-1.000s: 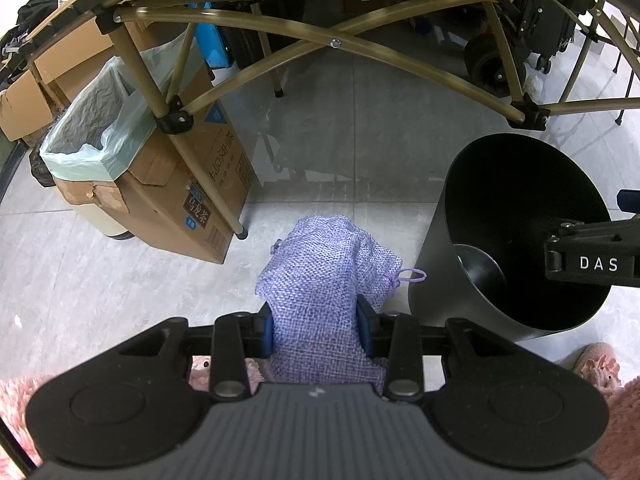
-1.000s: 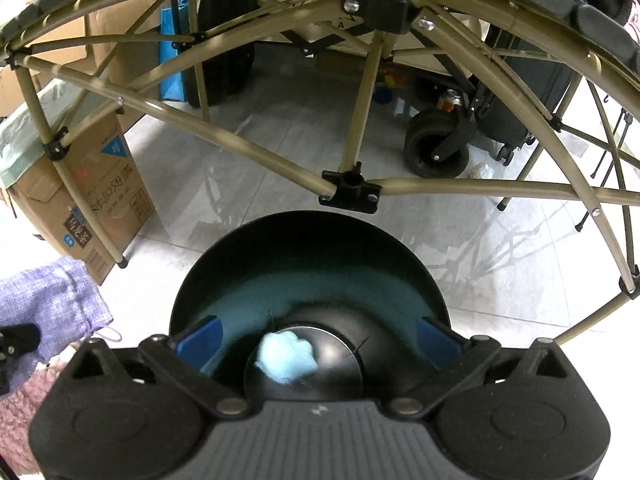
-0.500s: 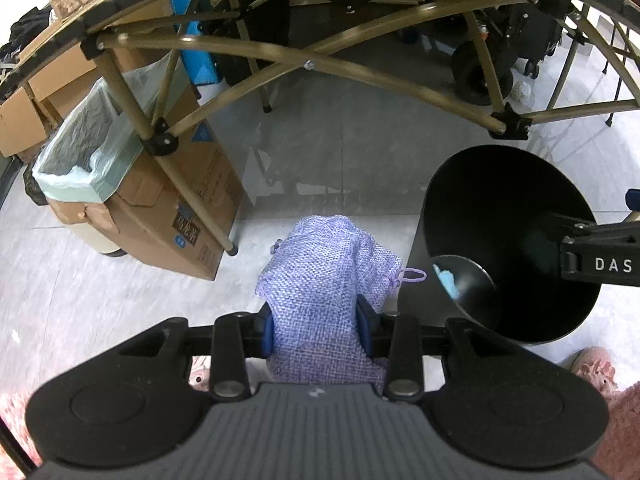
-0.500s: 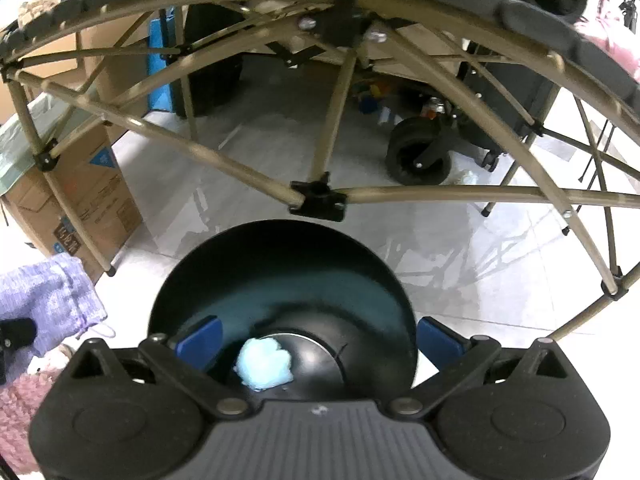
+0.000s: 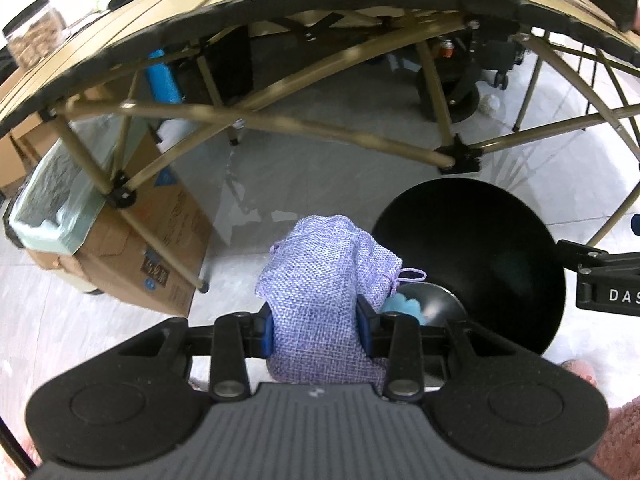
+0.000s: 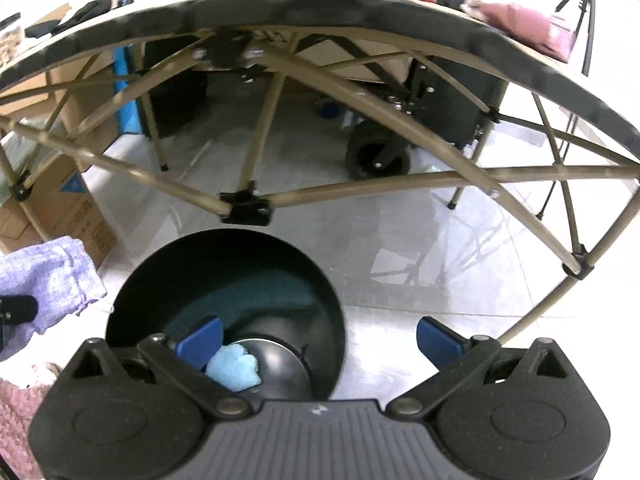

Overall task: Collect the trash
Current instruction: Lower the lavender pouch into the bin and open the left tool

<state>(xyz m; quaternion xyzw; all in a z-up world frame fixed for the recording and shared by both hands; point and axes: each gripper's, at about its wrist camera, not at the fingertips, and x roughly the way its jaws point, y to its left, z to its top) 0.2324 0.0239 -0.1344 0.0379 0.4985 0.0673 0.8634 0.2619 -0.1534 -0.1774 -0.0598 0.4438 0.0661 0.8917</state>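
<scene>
Left tongs [image 5: 316, 322]: pinching purple pouch [image 5: 320, 280], held above floor | Right tongs [image 6: 320, 334]: spread wide, nothing between them | Black bin [image 6: 224, 304]: on floor at 3 o'clock of pouch, blue wad [image 6: 234, 368] lying inside | Folding desk [image 6: 320, 16]: at 12 o'clock | Cardboard box [image 5: 160, 248]: at 9 o'clock.

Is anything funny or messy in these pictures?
A little. The left gripper is squeezing a purple woven pouch that looks more like a keepsake bag than trash. The black bin has no liner and holds only a light blue crumpled wad. The right gripper is open, one finger inside the rim. Nothing is spilled.
</scene>
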